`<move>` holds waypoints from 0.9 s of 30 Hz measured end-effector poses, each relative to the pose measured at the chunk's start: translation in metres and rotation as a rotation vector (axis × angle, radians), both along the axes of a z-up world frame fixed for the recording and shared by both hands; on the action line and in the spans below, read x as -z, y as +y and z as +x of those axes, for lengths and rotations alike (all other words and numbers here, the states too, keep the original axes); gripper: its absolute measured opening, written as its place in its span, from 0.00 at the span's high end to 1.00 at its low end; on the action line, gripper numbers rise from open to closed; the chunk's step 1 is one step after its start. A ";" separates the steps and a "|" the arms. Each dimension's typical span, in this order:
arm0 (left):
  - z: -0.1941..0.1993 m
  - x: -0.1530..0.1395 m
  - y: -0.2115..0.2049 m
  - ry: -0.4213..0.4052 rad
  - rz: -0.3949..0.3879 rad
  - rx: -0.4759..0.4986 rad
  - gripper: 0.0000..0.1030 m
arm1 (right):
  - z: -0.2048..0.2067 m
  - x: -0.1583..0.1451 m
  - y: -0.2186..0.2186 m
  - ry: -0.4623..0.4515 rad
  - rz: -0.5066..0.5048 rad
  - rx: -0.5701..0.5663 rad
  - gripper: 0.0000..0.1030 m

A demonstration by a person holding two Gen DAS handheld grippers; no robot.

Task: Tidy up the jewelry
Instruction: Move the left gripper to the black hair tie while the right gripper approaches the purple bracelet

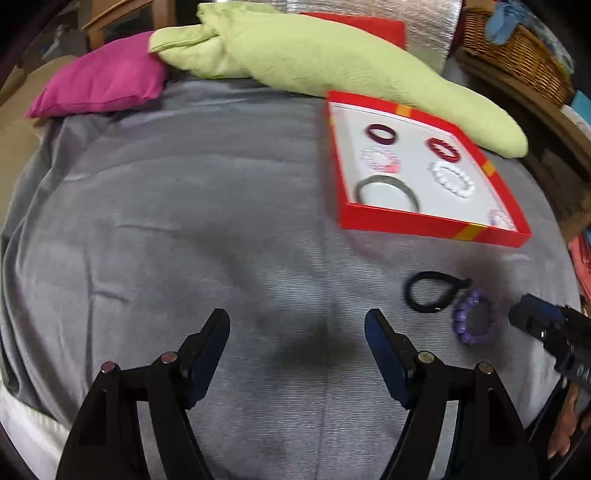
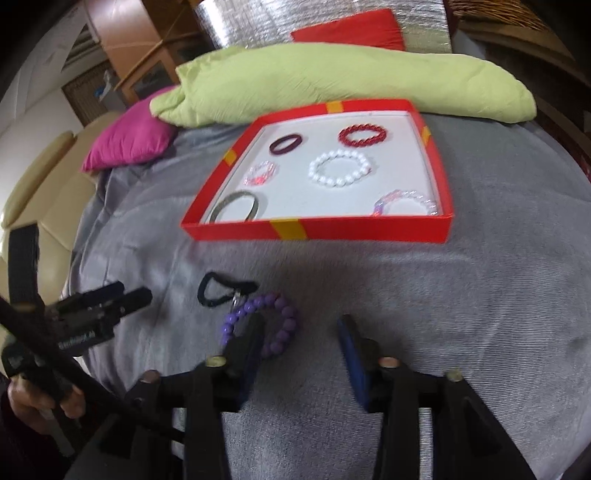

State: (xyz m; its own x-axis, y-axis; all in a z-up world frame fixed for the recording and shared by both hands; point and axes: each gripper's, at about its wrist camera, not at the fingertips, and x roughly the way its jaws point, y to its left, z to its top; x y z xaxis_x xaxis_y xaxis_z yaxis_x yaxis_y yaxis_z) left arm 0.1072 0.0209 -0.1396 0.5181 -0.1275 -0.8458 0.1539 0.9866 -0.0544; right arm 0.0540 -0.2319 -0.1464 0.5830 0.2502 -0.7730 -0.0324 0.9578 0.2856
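A purple bead bracelet (image 2: 286,314) lies on the grey blanket, and beside it a black hair tie (image 2: 218,291). My right gripper (image 2: 301,328) hangs open just over the bracelet; its left finger (image 2: 251,336) covers part of the ring and the pads press on nothing. A red box (image 2: 317,230) with a white floor lies beyond and holds several bracelets. In the left wrist view the purple bracelet (image 1: 474,317) and hair tie (image 1: 432,291) lie to the right. My left gripper (image 1: 297,325) is open over bare blanket, holding nothing.
A long green pillow (image 2: 332,85) lies behind the box, with a magenta cushion (image 1: 103,85) to its left and a red cushion (image 2: 354,29) further back. A wicker basket (image 1: 517,55) stands at the far right. The grey blanket (image 1: 184,221) spreads wide on the left.
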 end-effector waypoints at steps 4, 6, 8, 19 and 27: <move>-0.001 -0.008 0.011 -0.046 -0.006 -0.055 0.26 | 0.005 0.009 0.013 0.013 -0.036 -0.024 0.48; 0.001 -0.008 0.010 -0.060 0.008 -0.056 0.26 | 0.008 0.015 0.017 0.023 -0.061 -0.022 0.48; 0.000 -0.010 0.006 -0.071 0.006 -0.043 0.26 | 0.009 0.018 0.025 0.002 -0.121 -0.027 0.49; -0.008 -0.018 -0.035 -0.145 0.023 0.119 0.26 | 0.006 0.016 -0.003 0.003 -0.177 0.070 0.73; -0.016 -0.012 -0.065 -0.133 0.033 0.225 0.26 | -0.005 -0.002 -0.044 -0.021 0.050 0.128 0.67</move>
